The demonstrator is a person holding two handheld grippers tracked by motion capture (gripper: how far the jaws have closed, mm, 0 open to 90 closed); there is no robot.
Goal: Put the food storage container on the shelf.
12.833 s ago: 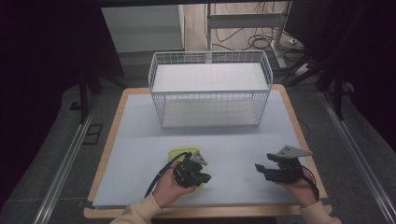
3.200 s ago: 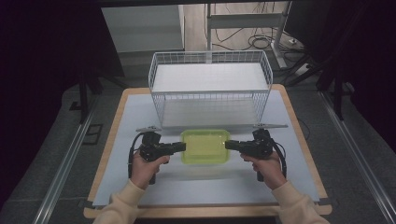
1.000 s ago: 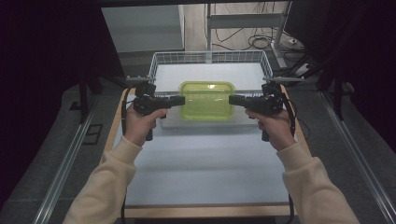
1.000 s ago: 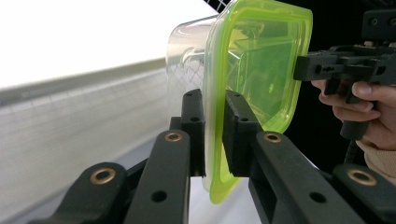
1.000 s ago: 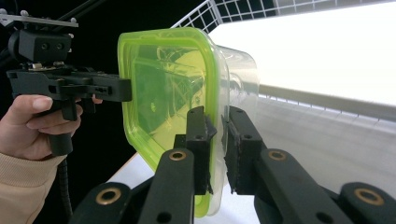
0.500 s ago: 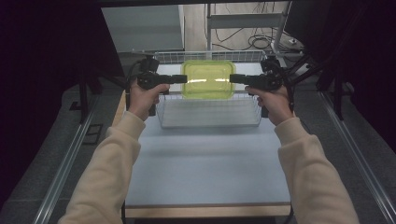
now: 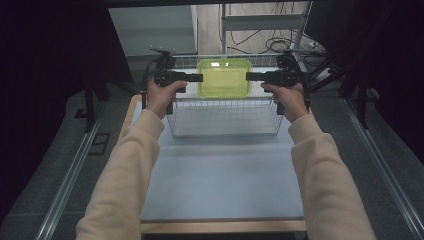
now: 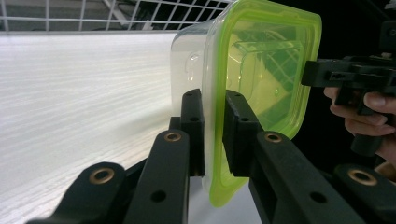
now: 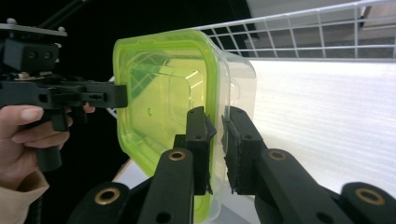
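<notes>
A clear plastic container with a lime-green lid [image 7: 223,78] hangs level above the white wire basket [image 7: 224,116] at the far end of the table. My left gripper [image 7: 199,77] is shut on the lid's left rim, and my right gripper [image 7: 249,76] is shut on its right rim. In the left gripper view the green rim [image 8: 215,140] sits clamped between the black jaws, with the right gripper [image 8: 310,74] gripping the far edge. The right gripper view shows the container [image 9: 163,102] pinched at its rim, the left gripper [image 9: 122,97] on the opposite side.
The basket's wire walls [image 9: 303,32] rise behind the container, and its pale floor [image 8: 84,88] lies below. The grey table mat [image 7: 220,175] stretches toward the person, whose two cream sleeves [image 7: 125,175] reach over it. Dark stands and cables flank the table.
Both hands have carried the container farther away from the person, from above the basket's front part to over its rear part. The grips are unchanged.
</notes>
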